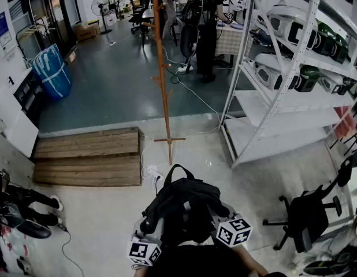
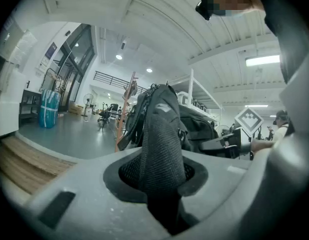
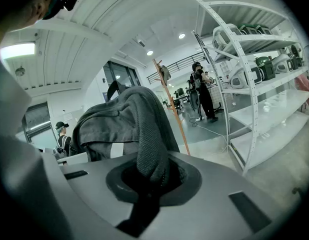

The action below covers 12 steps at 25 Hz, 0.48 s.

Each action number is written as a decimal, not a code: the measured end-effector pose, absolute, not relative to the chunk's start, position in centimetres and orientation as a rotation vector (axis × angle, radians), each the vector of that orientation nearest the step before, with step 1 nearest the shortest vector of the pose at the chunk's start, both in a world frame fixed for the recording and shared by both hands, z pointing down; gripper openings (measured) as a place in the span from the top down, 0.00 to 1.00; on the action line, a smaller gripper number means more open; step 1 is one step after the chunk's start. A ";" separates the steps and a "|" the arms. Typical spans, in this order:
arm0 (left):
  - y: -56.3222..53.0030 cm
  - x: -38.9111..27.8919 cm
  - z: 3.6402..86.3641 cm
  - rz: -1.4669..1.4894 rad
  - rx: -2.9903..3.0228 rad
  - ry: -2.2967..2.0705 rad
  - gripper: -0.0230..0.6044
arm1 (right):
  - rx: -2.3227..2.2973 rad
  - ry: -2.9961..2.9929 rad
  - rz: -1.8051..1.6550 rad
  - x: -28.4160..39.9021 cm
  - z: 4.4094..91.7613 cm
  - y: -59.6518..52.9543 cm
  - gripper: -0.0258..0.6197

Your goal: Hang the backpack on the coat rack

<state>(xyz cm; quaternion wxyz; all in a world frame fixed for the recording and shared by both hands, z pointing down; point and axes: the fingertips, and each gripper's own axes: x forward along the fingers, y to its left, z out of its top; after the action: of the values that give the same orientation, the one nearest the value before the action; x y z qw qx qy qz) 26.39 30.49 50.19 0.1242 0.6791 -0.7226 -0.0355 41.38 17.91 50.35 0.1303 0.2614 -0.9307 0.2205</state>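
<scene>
Planks (image 1: 89, 157) of a low wooden platform lie at ten o'clock from the backpack (image 1: 184, 203), which is held up at six o'clock in the head view between both tools. The left gripper (image 2: 162, 181) pinches one black mesh strap (image 2: 162, 134), and the right gripper (image 3: 149, 176) is clamped on a second strap (image 3: 149, 134). The wooden coat rack (image 1: 163, 68) stands well apart at twelve o'clock. White shelving (image 1: 271, 114) rises at two o'clock, with a black office chair (image 1: 308, 212) at three.
</scene>
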 end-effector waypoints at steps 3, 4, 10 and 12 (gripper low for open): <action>30.7 25.9 50.2 -0.105 1.971 -2.100 0.80 | 0.760 -2.701 0.640 40.9 50.5 18.2 0.90; 30.8 25.6 50.2 -0.105 1.971 -2.099 0.80 | 0.760 -2.701 0.640 40.6 50.5 18.3 0.90; 31.4 23.8 50.4 -0.101 1.963 -2.094 0.80 | 0.768 -2.692 0.649 38.7 50.8 18.9 0.90; 31.6 22.8 50.5 -0.098 1.966 -2.089 0.80 | 0.776 -2.688 0.665 37.9 50.8 19.2 0.90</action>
<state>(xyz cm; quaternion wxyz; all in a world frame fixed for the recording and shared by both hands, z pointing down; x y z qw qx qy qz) 22.83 31.65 50.54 0.1355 0.6786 -0.7211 -0.0339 37.89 19.20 50.81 0.1326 0.2674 -0.9265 0.2292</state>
